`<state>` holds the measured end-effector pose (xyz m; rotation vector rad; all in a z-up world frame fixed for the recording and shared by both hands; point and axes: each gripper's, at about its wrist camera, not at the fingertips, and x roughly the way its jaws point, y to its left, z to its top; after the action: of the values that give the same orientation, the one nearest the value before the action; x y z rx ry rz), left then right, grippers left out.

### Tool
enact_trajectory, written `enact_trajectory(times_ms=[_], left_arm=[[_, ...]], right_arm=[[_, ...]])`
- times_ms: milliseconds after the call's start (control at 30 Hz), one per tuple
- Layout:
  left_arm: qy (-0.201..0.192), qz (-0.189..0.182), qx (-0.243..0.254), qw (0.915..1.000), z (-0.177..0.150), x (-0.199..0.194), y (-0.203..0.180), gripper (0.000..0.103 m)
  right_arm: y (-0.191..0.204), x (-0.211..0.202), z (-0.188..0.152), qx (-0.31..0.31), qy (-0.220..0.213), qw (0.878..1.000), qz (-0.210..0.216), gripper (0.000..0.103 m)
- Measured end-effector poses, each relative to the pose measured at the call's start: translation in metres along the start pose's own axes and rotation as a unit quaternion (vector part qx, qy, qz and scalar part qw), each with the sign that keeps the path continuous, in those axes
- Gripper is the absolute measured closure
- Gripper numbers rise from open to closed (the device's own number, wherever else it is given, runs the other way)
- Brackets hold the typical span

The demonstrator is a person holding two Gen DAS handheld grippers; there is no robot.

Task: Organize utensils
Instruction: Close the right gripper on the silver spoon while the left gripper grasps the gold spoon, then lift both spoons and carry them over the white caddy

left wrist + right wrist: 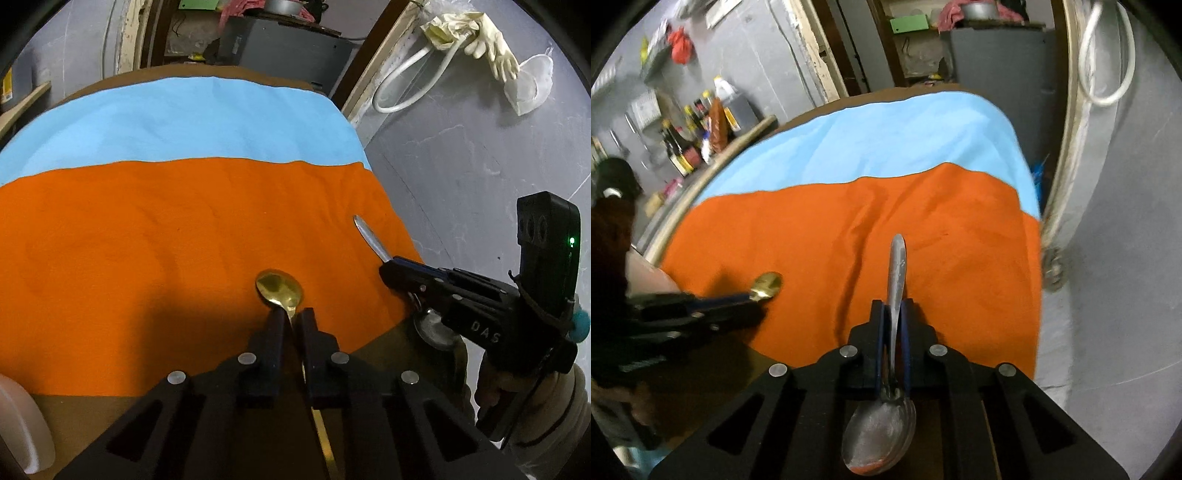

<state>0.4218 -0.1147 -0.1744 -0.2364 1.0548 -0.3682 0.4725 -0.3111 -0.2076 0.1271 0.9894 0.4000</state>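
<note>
Both spoons look light, stiff and pretty slick, so the thin neck or handle is the spot to pinch. The gold spoon [280,290] sits clamped at its neck in the left gripper [293,319], bowl over the orange cloth [147,258]. The steel spoon [897,273] is clamped mid-handle in the right gripper [894,314], bowl toward the camera, handle pointing out over the bench [92,410].

Both grippers are matte black plastic with round silver screw heads along their angled arms. The right gripper [386,271] has blue pads, white "DAS" lettering and a small green light. A beige sleeve [565,413] covers that wrist.
</note>
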Motion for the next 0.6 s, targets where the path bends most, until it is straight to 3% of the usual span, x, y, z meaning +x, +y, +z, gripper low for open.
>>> enact_trajectory(times_ms=[433, 600], left_arm=[[0.005, 0.014, -0.015, 0.9998, 0.003, 0.003, -0.005, 0.097], [-0.004, 0.036, -0.026, 0.999, 0.0, -0.004, -0.008, 0.098]], right_arm=[[-0.022, 0.012, 0.001, 0.023, 0.033, 0.996, 0.077, 0.095], [-0.012, 0.014, 0.001, 0.013, 0.044, 0.997, 0.067, 0.096]])
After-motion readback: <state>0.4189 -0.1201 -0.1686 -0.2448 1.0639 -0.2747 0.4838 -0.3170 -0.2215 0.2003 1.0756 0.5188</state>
